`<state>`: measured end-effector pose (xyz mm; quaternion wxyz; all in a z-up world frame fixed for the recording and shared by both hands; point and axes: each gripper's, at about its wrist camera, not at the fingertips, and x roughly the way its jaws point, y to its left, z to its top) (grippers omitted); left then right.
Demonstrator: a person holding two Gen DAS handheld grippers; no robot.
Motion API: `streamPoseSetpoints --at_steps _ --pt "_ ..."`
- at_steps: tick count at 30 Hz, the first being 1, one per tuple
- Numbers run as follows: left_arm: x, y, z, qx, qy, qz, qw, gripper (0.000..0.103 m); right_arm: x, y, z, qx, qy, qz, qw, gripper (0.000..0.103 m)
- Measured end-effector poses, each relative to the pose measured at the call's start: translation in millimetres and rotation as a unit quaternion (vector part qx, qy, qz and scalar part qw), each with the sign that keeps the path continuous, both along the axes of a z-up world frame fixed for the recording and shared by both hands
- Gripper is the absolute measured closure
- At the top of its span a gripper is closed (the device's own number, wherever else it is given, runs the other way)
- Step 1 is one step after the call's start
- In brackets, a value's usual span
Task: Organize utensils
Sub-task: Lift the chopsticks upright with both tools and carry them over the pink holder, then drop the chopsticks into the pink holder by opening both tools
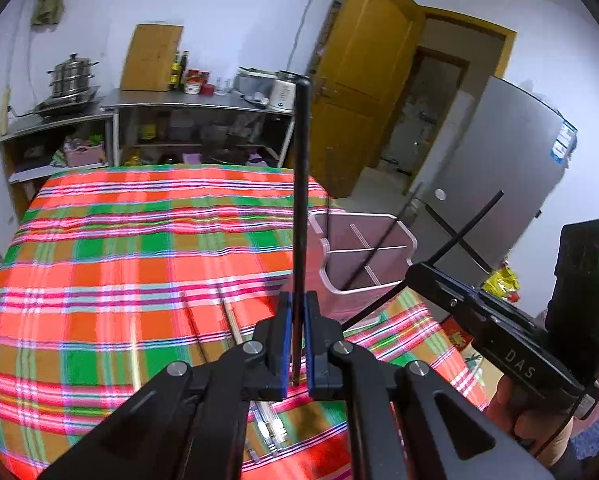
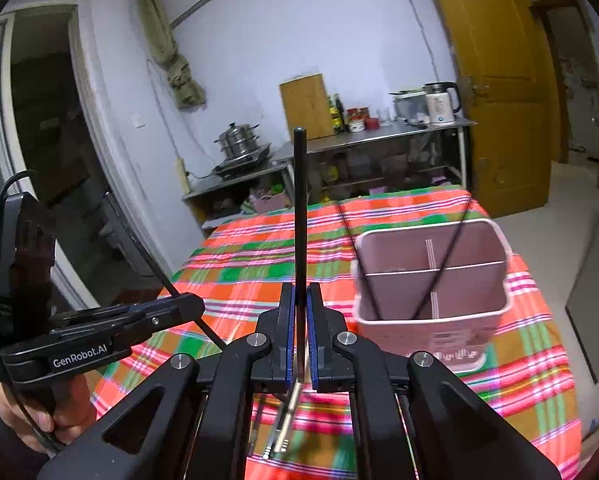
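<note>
My left gripper [image 1: 298, 300] is shut on a black chopstick [image 1: 302, 200] that stands upright above the plaid table. My right gripper [image 2: 300, 292] is shut on another black chopstick [image 2: 300, 208], also upright. Each gripper shows in the other's view: the right gripper [image 1: 415, 270] with its chopstick slanting, the left gripper [image 2: 195, 304] likewise. A pink divided utensil holder [image 2: 431, 276] stands on the table to the right, with two black chopsticks [image 2: 445, 256] leaning inside. It also shows in the left wrist view [image 1: 363, 264]. More chopsticks [image 2: 283, 428] lie on the cloth below the jaws.
A table under a red, green and orange plaid cloth [image 1: 119, 260]. Behind it a steel shelf counter [image 1: 179, 100] with pots, bottles and a kettle. A yellow door [image 1: 363, 80] and a grey fridge [image 1: 491, 184] stand to the right.
</note>
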<state>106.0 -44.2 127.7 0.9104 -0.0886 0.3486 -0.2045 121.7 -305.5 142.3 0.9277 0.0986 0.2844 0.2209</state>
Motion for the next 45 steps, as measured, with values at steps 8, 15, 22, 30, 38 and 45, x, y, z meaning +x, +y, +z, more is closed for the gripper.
streamPoseSetpoints --at_steps 8,15,22,30,38,45 --pt "14.1 -31.3 32.8 -0.013 -0.025 -0.03 0.9991 0.097 -3.4 -39.8 21.9 0.009 -0.02 -0.043 0.999 0.098" --pt "34.0 -46.7 65.5 -0.024 -0.056 -0.037 0.9975 0.097 -1.4 -62.8 49.6 0.016 -0.053 -0.07 0.996 0.098" --pt "57.8 -59.3 59.1 -0.015 -0.054 -0.036 0.9978 0.097 18.4 -69.4 55.1 0.013 -0.062 -0.083 0.995 0.098" --pt "76.9 -65.0 19.8 -0.004 -0.015 -0.03 0.9994 0.097 38.9 -63.0 20.6 0.01 -0.025 -0.085 0.996 0.098" --pt "87.3 -63.0 -13.0 0.0 0.016 -0.026 0.9995 0.097 56.9 -61.8 -16.8 0.002 0.02 -0.084 0.996 0.098" --pt "87.6 -65.2 -26.1 0.007 0.022 -0.029 0.9993 0.095 66.1 -62.6 -34.8 0.003 0.044 -0.08 0.996 0.097"
